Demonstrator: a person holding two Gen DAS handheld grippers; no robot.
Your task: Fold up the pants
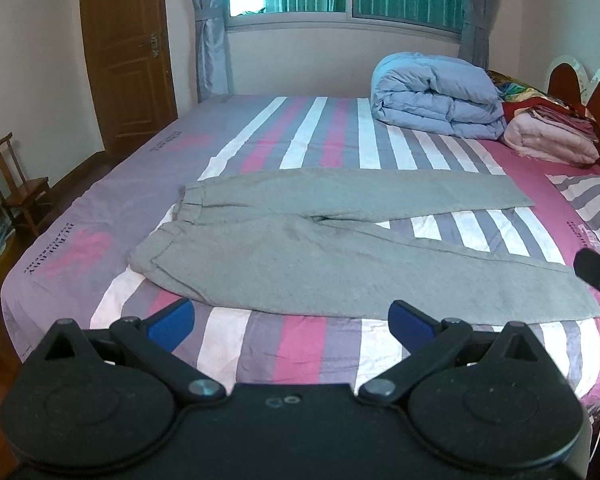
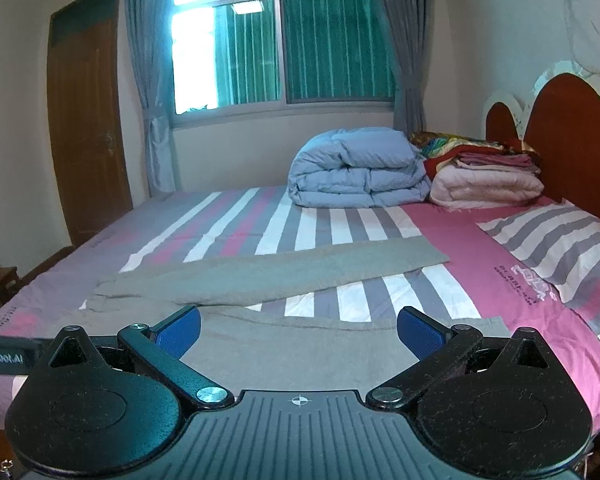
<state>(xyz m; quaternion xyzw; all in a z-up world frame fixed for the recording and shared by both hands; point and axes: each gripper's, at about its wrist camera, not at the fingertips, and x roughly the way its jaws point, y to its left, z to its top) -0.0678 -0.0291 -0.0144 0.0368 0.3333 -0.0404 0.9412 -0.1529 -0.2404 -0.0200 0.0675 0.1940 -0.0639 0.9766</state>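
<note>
Grey pants [image 1: 300, 248] lie flat on the striped bed [image 1: 260, 136], waistband at the left, two legs spread apart toward the right. My left gripper [image 1: 290, 322] is open and empty, just short of the near leg's front edge. My right gripper [image 2: 298, 330] is open and empty, low over the near leg [image 2: 300, 344]; the far leg [image 2: 300, 270] runs to the right beyond it. Part of the right gripper [image 1: 598, 276] shows at the right edge of the left wrist view near the near leg's cuff.
A folded blue duvet [image 1: 436, 96] and pink blankets [image 1: 552, 140] sit at the bed's far right by the red headboard [image 2: 572, 136]. A striped pillow [image 2: 560, 248] lies at the right. A wooden chair [image 1: 16, 184] and door [image 1: 128, 48] stand left.
</note>
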